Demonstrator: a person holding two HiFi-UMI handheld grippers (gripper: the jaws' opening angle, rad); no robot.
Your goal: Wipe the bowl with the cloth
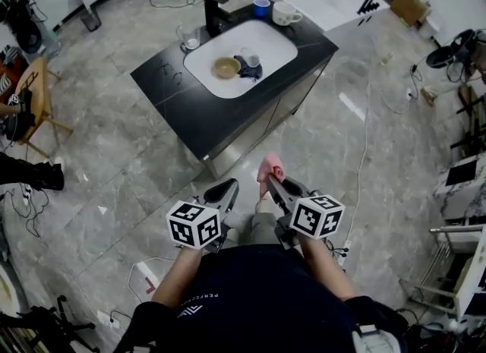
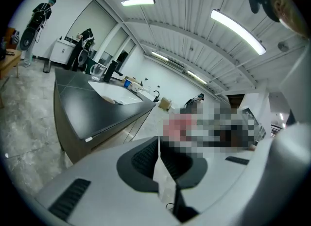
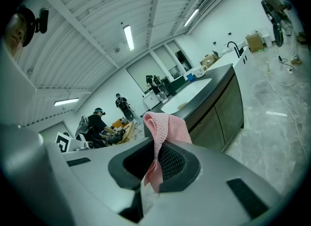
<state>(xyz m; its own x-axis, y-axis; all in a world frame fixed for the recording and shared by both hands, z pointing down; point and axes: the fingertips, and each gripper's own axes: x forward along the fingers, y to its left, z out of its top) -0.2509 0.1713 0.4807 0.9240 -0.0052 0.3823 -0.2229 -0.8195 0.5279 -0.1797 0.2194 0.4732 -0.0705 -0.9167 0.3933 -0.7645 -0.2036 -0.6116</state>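
Step in hand: the person is standing well back from the counter (image 1: pixel 173 86), so this looks like the approach stage; no wiping is under way yet.
Right gripper (image 1: pixel 273 185): it is pinching the pink cloth (image 3: pixel 165 124) between its closed jaws, and a fold is sticking up above the pads while a short end is hanging below them.
Left gripper (image 1: pixel 225 191): its jaws are pressing together on nothing, just beside the right one in the lower middle of the head view.
Bowl (image 1: pixel 226 67): the small tan bowl is sitting upright in the white sink (image 1: pixel 282 46), in the upper middle of the head view, well apart from both grippers.
Beside the bowl: a dark blue rag (image 1: pixel 247 72) and a small cup (image 1: pixel 252 59) are lying in the same basin, just to the right of it.
Around the sink: a black faucet (image 1: pixel 215 14) is standing at the back edge, with a blue cup (image 1: pixel 262 7) and a white mug (image 1: pixel 285 14) to the right of it and a glass (image 1: pixel 190 38) to the left of it.
Next move: the person is probably going to step to the counter and bring the cloth down into the bowl; the free left gripper would likely need to open and steady the rim so the bowl does not slide.
Watch for: the rag and the cup are crowding the bowl's right side, so coming in from above or from the left seems safer.
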